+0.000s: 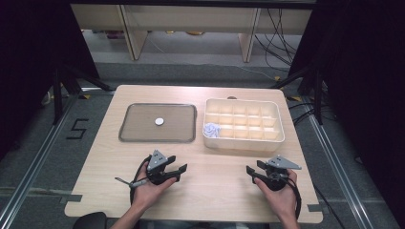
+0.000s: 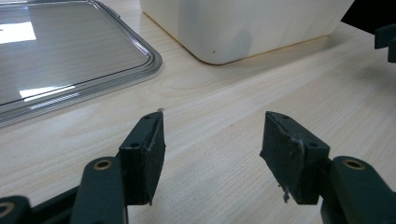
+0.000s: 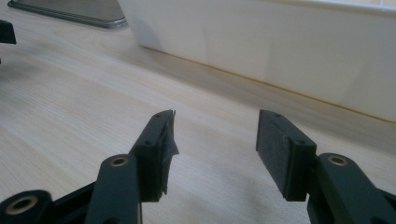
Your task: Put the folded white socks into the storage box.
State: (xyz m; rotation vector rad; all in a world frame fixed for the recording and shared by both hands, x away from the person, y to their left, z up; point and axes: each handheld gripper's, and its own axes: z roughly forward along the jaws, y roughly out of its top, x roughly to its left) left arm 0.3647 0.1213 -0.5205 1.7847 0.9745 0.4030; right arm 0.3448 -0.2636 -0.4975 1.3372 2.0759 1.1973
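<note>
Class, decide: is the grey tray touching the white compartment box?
Apart. The high view shows a strip of bare table between the grey tray and the white compartment box.

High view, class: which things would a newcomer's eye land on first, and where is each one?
A cream compartment box sits at the table's far right, with a crumpled pale blue-white item in a left-hand cell. Left of it lies a grey tray holding one small white disc. At the near edge, the left claw and right claw are held open over bare wood.
</note>
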